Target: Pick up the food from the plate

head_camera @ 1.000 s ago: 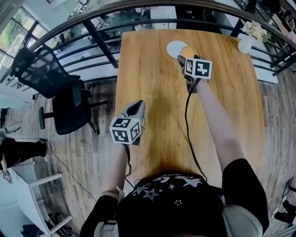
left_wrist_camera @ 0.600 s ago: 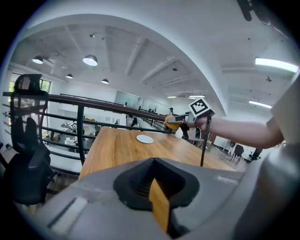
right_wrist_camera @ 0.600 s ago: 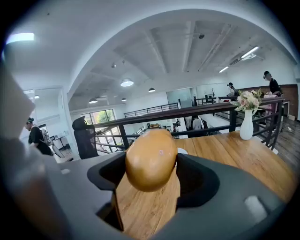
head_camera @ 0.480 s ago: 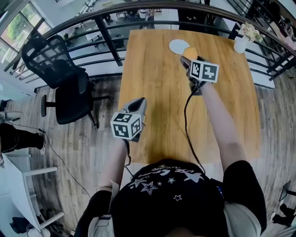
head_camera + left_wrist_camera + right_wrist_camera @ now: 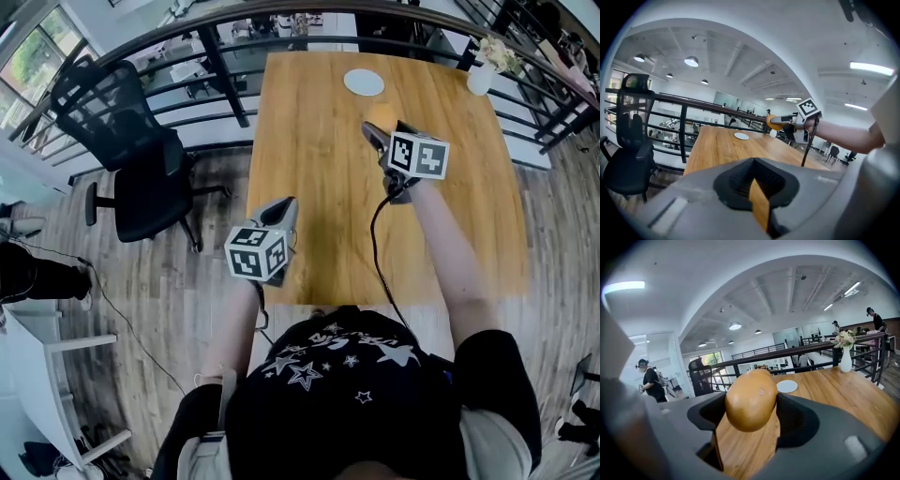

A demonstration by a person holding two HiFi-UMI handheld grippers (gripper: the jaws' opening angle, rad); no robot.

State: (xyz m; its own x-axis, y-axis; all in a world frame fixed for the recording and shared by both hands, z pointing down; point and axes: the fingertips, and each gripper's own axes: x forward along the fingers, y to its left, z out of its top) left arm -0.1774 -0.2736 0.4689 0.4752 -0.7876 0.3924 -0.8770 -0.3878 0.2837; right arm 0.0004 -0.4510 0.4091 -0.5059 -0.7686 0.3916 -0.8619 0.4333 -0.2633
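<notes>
An orange-brown oval piece of food [image 5: 751,399] sits between the jaws of my right gripper [image 5: 751,414], which is shut on it. In the head view the right gripper [image 5: 382,129] holds the food [image 5: 380,113] above the wooden table [image 5: 319,187], well short of the white plate [image 5: 364,82]. The plate [image 5: 787,386] lies bare at the table's far end. My left gripper [image 5: 279,214] hovers at the table's near left edge, its jaws together with nothing in them. From the left gripper view the left gripper [image 5: 757,187] looks toward the held food [image 5: 774,121] and the plate [image 5: 741,136].
A white vase with flowers [image 5: 481,80] stands at the table's far right corner. A black railing [image 5: 225,66] runs behind and left of the table. A black office chair [image 5: 131,159] stands on the floor to the left. A person [image 5: 649,380] stands far off.
My right gripper has drawn back from the plate toward the body with the food in its jaws, leaving the plate bare. The left gripper has hardly moved.
</notes>
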